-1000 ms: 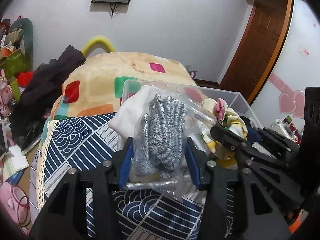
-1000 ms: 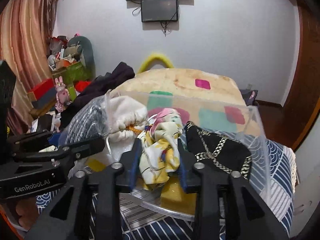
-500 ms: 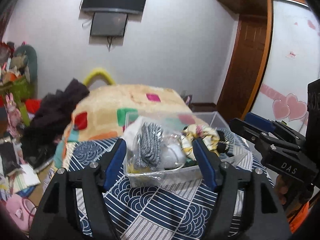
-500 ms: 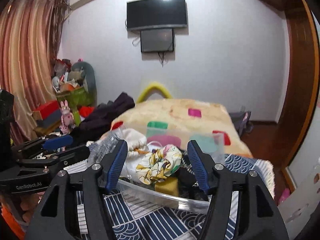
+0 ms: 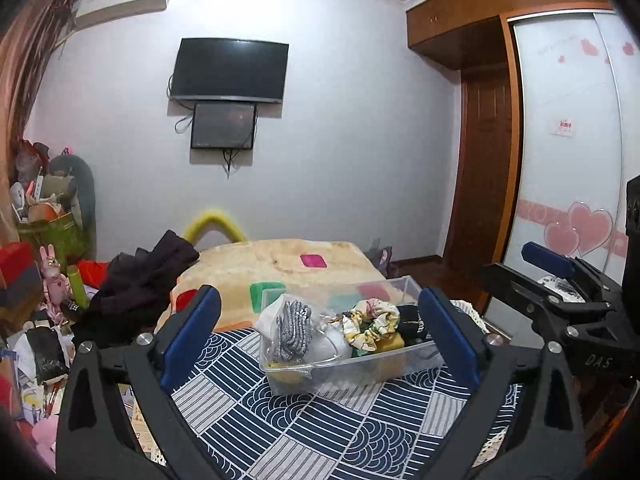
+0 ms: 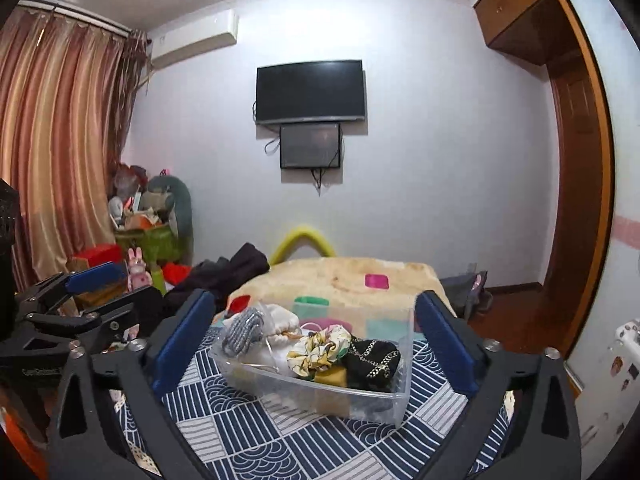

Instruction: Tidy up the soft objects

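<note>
A clear plastic bin (image 5: 362,374) (image 6: 340,394) stands on a navy patterned cloth (image 5: 320,428) (image 6: 280,436). In it lie grey knit gloves in a plastic bag (image 5: 294,330) (image 6: 242,332), a white pouch (image 6: 280,316), a yellow floral scrunchie (image 5: 370,322) (image 6: 320,346), a black bag with a gold chain (image 6: 372,358) and a yellow sponge (image 6: 332,376). My left gripper (image 5: 320,332) is open and empty, held back from the bin. My right gripper (image 6: 316,340) is open and empty, also back from it.
Behind the cloth lies a beige blanket with coloured squares (image 5: 280,264) (image 6: 352,280) and dark clothes (image 5: 148,276) (image 6: 228,272). Clutter and toys stand at the left (image 5: 44,240). A wardrobe (image 5: 568,184) and door (image 5: 484,168) are at the right.
Both grippers let go of their items in the bin, opened wide, and pulled back and up. The gloves and scrunchie now rest in the bin.
</note>
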`<state>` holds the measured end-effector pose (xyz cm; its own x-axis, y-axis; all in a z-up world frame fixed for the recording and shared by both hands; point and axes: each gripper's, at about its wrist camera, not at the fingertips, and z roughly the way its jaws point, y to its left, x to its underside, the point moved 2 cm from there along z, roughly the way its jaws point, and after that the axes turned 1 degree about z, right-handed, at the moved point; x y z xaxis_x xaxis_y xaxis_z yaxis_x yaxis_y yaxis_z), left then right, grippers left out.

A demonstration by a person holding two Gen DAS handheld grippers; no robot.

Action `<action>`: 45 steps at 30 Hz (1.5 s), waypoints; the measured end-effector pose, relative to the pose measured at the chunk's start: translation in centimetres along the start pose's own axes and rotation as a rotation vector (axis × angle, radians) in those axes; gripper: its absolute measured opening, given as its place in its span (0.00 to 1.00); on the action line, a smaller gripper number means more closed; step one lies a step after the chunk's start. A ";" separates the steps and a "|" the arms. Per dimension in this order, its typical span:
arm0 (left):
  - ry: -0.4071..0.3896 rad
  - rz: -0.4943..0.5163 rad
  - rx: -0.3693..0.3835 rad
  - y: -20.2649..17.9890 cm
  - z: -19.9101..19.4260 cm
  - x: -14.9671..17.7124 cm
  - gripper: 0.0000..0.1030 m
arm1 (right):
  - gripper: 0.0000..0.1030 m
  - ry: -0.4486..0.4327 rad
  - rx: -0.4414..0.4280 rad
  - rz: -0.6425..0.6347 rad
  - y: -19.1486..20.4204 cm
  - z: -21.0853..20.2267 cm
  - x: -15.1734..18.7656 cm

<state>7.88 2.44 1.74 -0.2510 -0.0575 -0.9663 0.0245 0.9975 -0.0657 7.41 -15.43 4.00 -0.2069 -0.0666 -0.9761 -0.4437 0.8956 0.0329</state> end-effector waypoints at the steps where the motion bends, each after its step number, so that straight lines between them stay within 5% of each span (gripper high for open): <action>1: -0.006 0.002 -0.003 -0.1 -0.4 0.0 0.99 | 0.99 -0.005 0.002 0.001 0.1 -0.4 0.1; 45: -0.038 0.004 -0.029 -0.6 -2.7 -0.1 1.00 | 1.00 -0.035 -0.013 0.013 1.1 -3.0 0.2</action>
<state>5.30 1.96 2.50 -0.2139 -0.0547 -0.9753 -0.0033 0.9985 -0.0552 4.30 -15.81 4.46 -0.1827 -0.0394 -0.9824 -0.4523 0.8906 0.0484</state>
